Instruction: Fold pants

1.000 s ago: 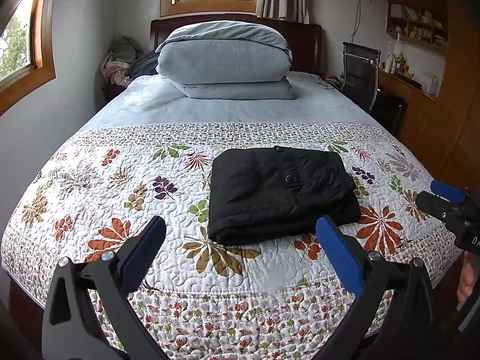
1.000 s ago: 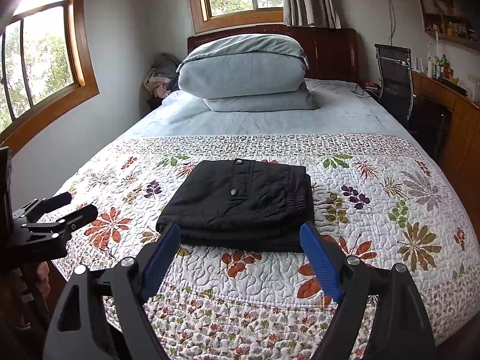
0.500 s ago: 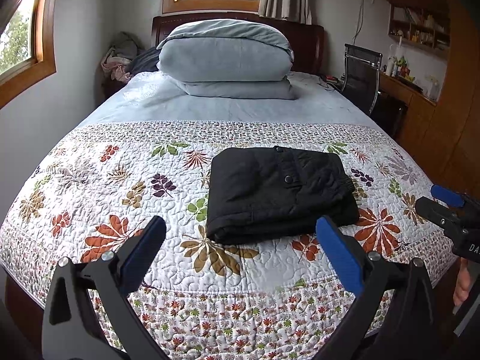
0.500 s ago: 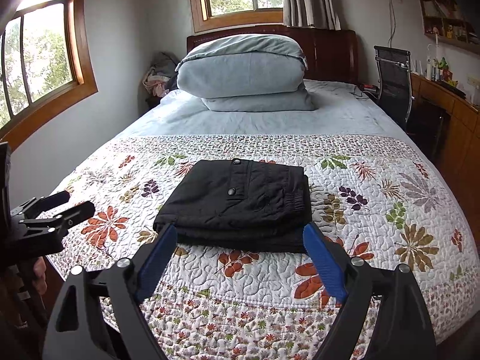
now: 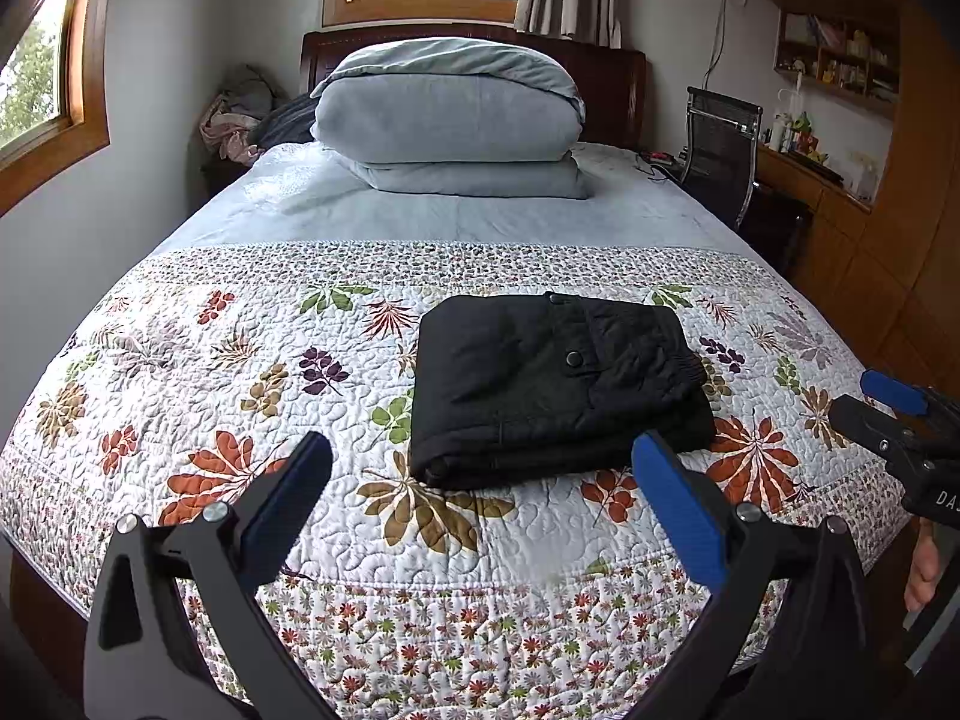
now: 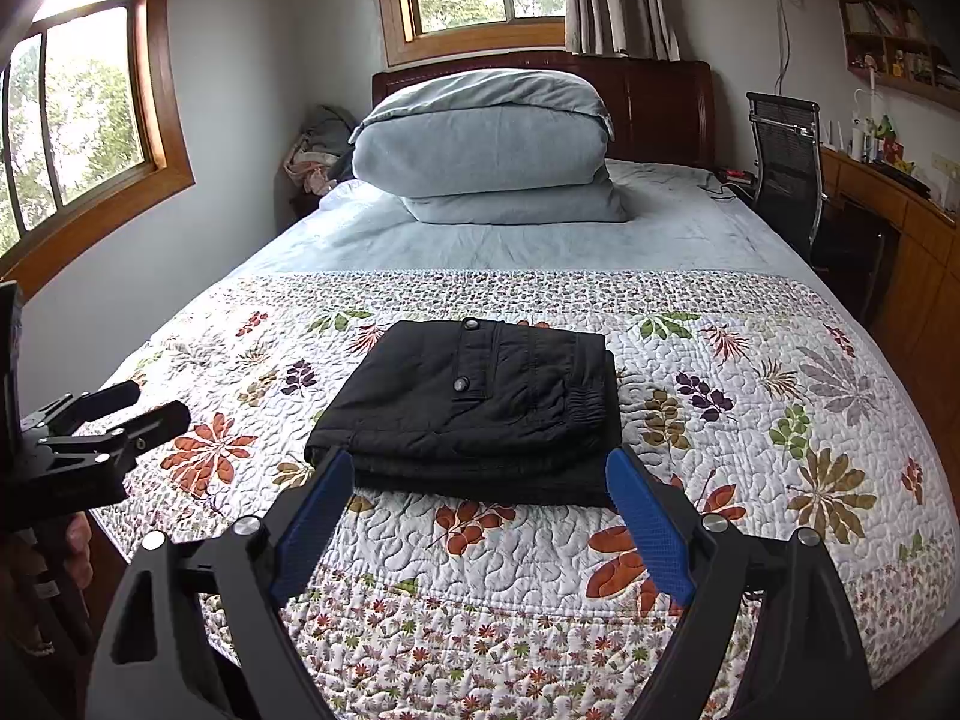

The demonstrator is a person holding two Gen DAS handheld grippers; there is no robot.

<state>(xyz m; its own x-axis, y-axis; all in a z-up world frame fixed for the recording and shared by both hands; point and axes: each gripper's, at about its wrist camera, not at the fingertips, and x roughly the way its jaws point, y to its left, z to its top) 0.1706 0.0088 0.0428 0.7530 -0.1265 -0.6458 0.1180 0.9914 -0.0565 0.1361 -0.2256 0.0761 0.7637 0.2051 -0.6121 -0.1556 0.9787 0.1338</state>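
Observation:
Black pants (image 5: 552,384) lie folded in a neat rectangle on the floral quilt (image 5: 240,372), near the foot of the bed; they also show in the right wrist view (image 6: 480,408). My left gripper (image 5: 480,462) is open and empty, held back from the pants above the quilt's near edge. My right gripper (image 6: 474,474) is open and empty, just short of the pants' near fold. Each gripper shows in the other's view, the right gripper (image 5: 888,414) at the right edge and the left gripper (image 6: 138,405) at the left edge.
A folded grey duvet (image 5: 450,114) is stacked at the head of the bed. A black chair (image 5: 720,150) and a wooden desk (image 5: 804,180) stand to the right. Clothes (image 5: 234,114) are piled at the far left corner. Windows line the left and back walls.
Both grippers have drawn back slightly from the pants and stay open. The pants have not moved.

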